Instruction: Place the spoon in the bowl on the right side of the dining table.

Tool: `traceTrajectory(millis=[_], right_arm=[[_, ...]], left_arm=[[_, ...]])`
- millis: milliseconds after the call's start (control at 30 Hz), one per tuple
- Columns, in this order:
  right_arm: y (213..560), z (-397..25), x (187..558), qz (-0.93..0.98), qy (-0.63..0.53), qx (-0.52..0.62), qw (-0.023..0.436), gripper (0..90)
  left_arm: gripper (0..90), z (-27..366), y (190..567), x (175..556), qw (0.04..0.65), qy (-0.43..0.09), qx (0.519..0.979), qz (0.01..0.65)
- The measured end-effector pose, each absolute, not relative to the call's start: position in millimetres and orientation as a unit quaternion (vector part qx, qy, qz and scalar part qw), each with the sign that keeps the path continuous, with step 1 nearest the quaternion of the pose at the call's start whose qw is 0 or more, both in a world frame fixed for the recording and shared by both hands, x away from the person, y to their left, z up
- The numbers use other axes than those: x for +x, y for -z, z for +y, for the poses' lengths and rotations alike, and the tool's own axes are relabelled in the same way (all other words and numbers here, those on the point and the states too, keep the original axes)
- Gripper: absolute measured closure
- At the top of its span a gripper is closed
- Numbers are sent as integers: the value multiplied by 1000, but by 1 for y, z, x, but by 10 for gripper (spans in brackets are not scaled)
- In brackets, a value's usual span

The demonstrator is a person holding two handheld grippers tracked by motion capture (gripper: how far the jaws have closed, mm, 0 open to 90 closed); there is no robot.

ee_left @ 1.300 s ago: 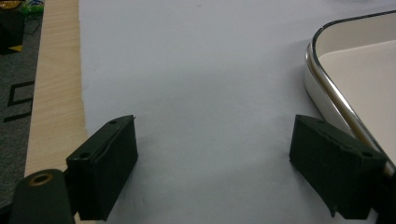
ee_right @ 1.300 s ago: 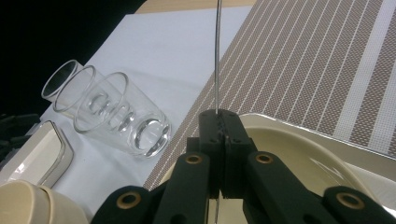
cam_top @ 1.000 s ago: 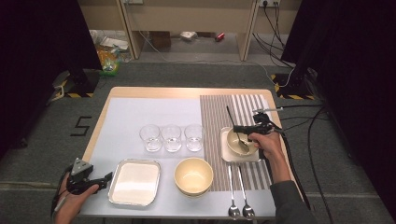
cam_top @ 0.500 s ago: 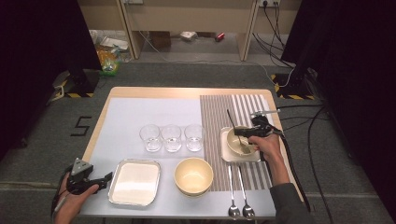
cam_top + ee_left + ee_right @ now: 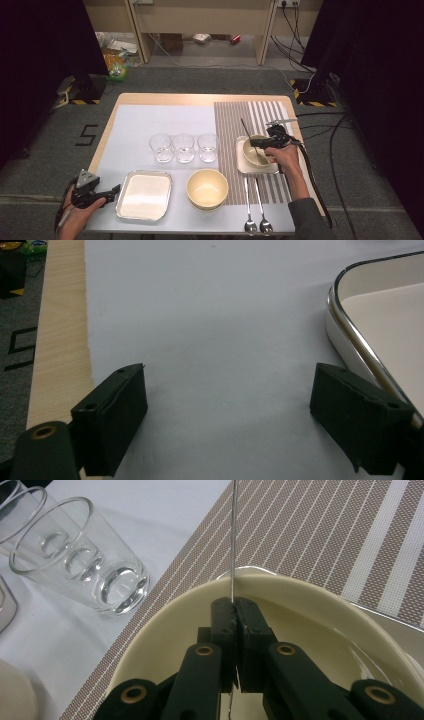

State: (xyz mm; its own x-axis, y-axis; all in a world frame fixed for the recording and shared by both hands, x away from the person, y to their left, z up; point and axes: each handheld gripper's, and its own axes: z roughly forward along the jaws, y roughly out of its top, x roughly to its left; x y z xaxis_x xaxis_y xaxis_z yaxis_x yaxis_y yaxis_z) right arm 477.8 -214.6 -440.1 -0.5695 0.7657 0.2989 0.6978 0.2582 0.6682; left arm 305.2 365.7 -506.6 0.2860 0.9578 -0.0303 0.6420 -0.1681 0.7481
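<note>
My right gripper [image 5: 256, 143] is shut on a thin metal utensil [image 5: 245, 128]. The utensil's handle slants up and to the far left, out of a cream bowl [image 5: 248, 153]. This bowl stands on a small square plate [image 5: 240, 169] on the striped placemat [image 5: 230, 117]. In the right gripper view the jaws [image 5: 235, 603] are pressed together over the bowl [image 5: 305, 611], with the utensil [image 5: 232, 540] seen edge-on between them. My left gripper [image 5: 116, 189] is open at the table's near left corner, beside a metal tray [image 5: 128, 176]. Its fingers [image 5: 117, 405] hold nothing and the tray's rim [image 5: 350, 337] is at the right.
Three empty glasses [image 5: 183, 147] stand in a row at mid-table; the nearest one [image 5: 75, 555] is just left of the bowl. A larger yellow bowl [image 5: 207, 188] sits at the front centre. Two spoons [image 5: 255, 207] lie on the placemat's near end.
The right gripper has shifted only slightly over the bowl with the utensil. The left gripper has stayed put.
</note>
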Motion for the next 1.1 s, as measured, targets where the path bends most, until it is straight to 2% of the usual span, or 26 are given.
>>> traceTrajectory(millis=[567, 767, 900, 1100], right_arm=[[440, -212, 474, 800, -394, 451, 46, 843], [438, -214, 474, 799, -398, 449, 46, 800], [433, -215, 474, 791, -409, 453, 47, 709], [422, -213, 475, 779, -414, 467, 60, 510]], left_arm=[[144, 366, 507, 305, 337, -234, 727, 550], [144, 366, 507, 305, 337, -234, 728, 550], [144, 366, 507, 305, 337, -234, 728, 550], [144, 365, 507, 305, 339, -238, 725, 550]])
